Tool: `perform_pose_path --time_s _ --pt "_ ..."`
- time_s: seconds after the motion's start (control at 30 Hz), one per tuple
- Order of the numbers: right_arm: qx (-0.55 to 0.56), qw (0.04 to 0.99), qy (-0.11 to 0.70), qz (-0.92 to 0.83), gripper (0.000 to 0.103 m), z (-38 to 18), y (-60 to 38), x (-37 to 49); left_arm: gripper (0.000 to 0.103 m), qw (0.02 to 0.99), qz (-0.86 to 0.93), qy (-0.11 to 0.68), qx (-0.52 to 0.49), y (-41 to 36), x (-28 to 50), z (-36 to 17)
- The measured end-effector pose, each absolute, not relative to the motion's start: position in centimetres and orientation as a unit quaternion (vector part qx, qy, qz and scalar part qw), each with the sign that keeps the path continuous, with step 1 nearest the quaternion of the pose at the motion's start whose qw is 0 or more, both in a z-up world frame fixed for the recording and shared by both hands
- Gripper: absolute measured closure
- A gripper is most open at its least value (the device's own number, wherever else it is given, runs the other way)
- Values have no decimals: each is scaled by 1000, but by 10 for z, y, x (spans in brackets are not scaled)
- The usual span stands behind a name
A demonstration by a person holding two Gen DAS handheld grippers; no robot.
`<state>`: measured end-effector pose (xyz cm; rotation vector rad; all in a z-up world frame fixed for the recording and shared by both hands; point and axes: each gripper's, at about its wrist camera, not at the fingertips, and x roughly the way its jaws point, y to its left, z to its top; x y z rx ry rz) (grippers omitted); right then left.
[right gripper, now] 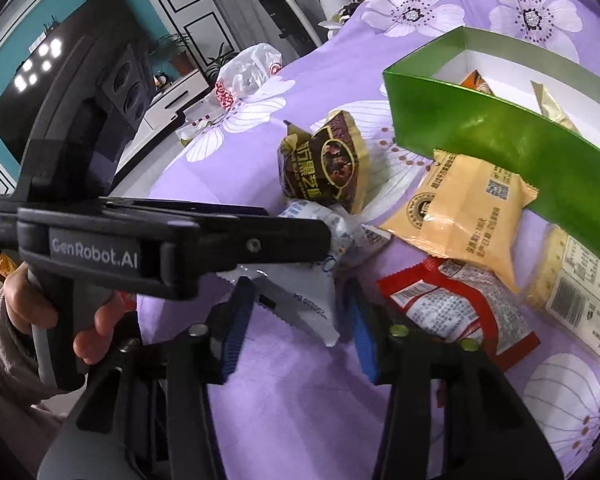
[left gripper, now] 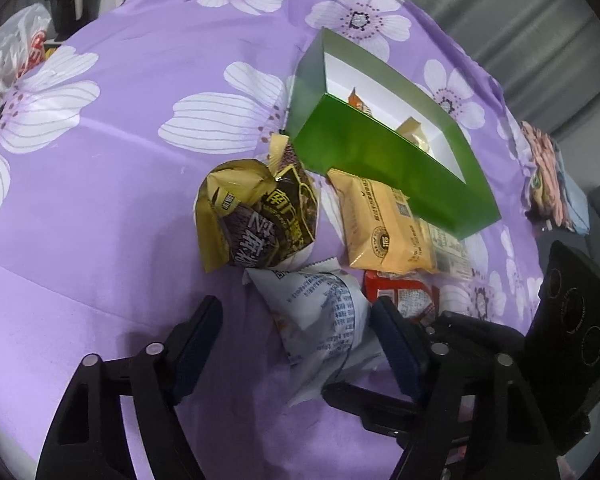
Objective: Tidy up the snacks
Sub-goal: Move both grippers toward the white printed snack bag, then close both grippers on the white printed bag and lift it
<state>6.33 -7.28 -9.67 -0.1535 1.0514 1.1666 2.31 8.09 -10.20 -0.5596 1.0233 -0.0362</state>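
A green box with a white inside stands on the purple flowered cloth and holds a few snack packets; it also shows in the right wrist view. Beside it lie a brown-gold packet, a tan packet, a red packet and a white packet. My left gripper is open with its jaws either side of the white packet. My right gripper is open around the same packet's other end. The left gripper's body crosses the right wrist view.
A pale packet with a barcode lies against the box's near wall. A white plastic bag sits at the cloth's far left edge. Folded patterned fabric lies at the right. A TV stands behind.
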Motion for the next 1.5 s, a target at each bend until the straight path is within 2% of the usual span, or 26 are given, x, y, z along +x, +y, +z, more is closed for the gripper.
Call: perform_pose_path --time_s 0.1,0.2,0.37,0.4,0.67,1.5 --pt "-67 706 473 522 64 -97 -73 64 43 843 -20 476 -251 76 22 -97" --pt "-60 706 479 519 72 -100 -73 65 54 851 -22 471 -232 70 23 -93" --pt "-61 711 485 505 78 -106 -66 66 59 855 -29 471 -213 61 22 -95" --pt "-59 712 485 504 79 -106 -67 66 63 855 -32 471 -214 61 21 -95" --pt "-59 728 466 500 86 -98 -73 57 64 861 -37 466 -203 55 12 -86" --pt "7 792 402 460 86 -38 -154 34 64 889 -97 423 -144 -10 8 -22"
